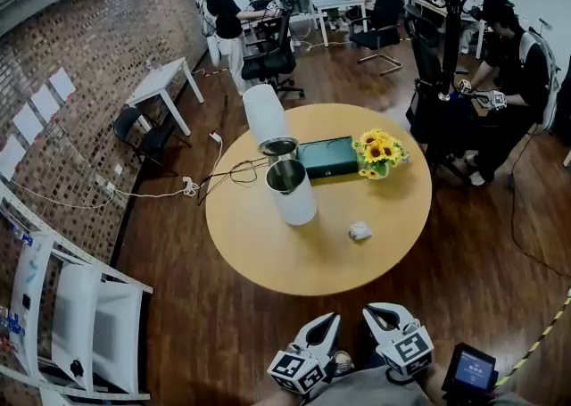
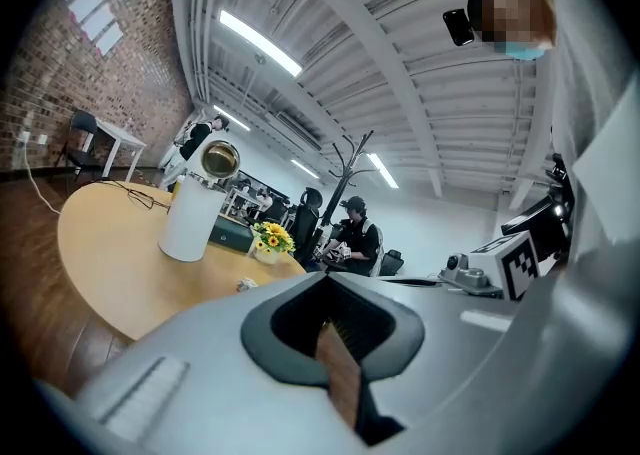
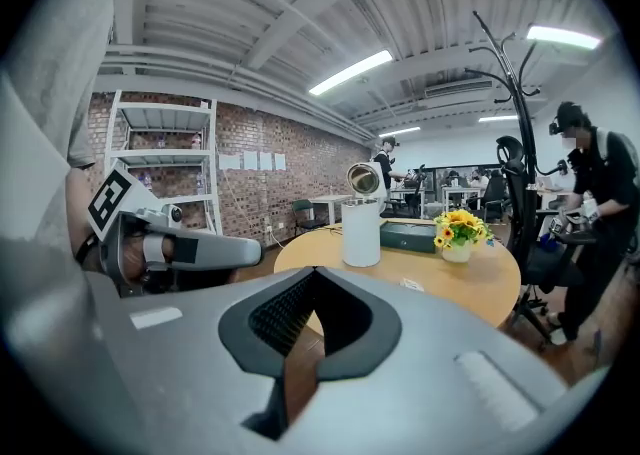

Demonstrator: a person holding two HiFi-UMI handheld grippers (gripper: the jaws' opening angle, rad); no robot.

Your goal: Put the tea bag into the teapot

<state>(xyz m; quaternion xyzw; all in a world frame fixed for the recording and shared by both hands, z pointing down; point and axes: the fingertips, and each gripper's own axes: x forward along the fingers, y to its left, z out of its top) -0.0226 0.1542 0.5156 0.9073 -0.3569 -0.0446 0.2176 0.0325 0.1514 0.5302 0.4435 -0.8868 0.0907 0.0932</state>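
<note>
In the head view the tea bag (image 1: 359, 231) lies on the table (image 1: 268, 261), right of the open teapot (image 1: 291, 192) and apart from it. The left gripper (image 1: 330, 318) and right gripper (image 1: 373, 310) hang short of the near edge. The left gripper view shows its jaws pressed together, empty; the right gripper view shows the same.

No words, numbers or brand names could be read anywhere in the views. The only sign-like marks were black-and-white square patterns on the marker cubes (image 1: 297, 368) of the left gripper (image 1: 323, 324) and right gripper (image 1: 382, 313), just off the near edge of the round table (image 1: 312, 252). White sheets (image 1: 40, 101) on the brick wall (image 1: 98, 47) left of the table, the dark green box (image 1: 327, 156) on the table and a small screen (image 1: 473, 368) near its front edge showed nothing legible.
</note>
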